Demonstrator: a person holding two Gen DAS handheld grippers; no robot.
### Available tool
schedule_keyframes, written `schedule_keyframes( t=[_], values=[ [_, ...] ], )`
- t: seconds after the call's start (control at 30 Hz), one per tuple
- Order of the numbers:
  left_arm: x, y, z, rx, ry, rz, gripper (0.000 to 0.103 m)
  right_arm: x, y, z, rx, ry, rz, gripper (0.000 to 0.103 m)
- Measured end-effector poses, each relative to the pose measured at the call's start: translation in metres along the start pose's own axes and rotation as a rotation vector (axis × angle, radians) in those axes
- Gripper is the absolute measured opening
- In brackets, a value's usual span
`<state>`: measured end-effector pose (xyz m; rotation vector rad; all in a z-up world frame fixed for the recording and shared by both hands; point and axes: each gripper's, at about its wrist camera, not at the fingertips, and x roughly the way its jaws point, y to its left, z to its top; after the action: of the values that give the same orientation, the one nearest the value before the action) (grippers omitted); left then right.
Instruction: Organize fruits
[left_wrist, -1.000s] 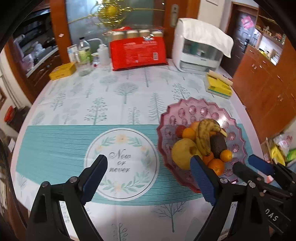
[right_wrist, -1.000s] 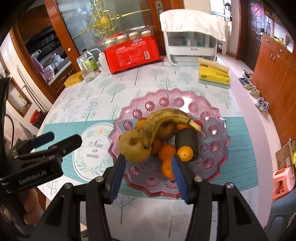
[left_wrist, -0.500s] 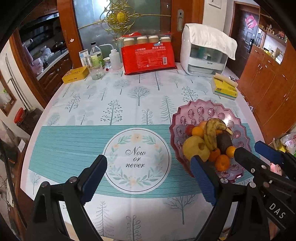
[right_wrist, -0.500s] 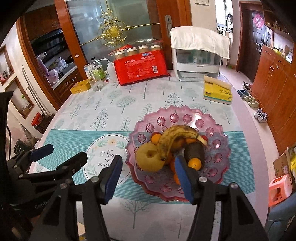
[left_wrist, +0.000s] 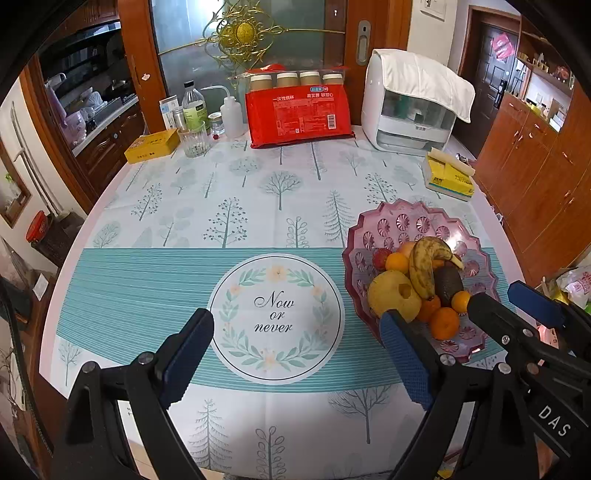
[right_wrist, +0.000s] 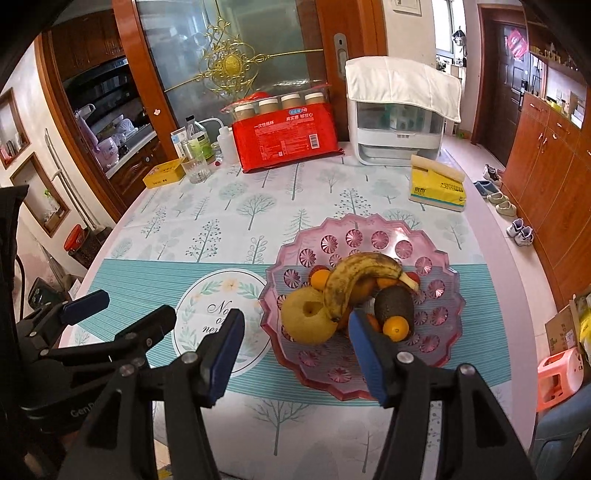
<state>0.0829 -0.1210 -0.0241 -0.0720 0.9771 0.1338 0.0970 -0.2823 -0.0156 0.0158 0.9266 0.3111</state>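
While both grippers hang empty above the near table edge, the pink fruit plate (right_wrist: 436, 254) lies just beyond the right gripper (right_wrist: 295, 347), whose half-spread jaws have just been opening; the left gripper (left_wrist: 295, 354), wide open, sits further left. A brown-spotted banana (right_wrist: 354, 277) arches left-to-right atop the pile.
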Motion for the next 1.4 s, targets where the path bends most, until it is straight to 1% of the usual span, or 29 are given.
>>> schedule_keyframes(
  t=[0.3,0.73,0.93,1.4],
  values=[
    [0.001,0.004,-0.002,-0.012,0.012,-0.002,0.091,-0.001,0.008,-0.002,-0.008,0.008,0.004,0.06],
    [0.002,0.006,-0.006,-0.017,0.018,-0.003,0.091,0.0,0.009,-0.004,-0.008,0.012,0.007,0.06],
    [0.002,0.007,-0.011,-0.017,0.021,-0.003,0.091,0.0,0.012,-0.01,-0.007,0.016,0.009,0.06],
    [0.002,0.008,-0.009,-0.018,0.021,-0.002,0.091,0.001,0.015,-0.012,-0.004,0.018,0.014,0.06]
  ],
)
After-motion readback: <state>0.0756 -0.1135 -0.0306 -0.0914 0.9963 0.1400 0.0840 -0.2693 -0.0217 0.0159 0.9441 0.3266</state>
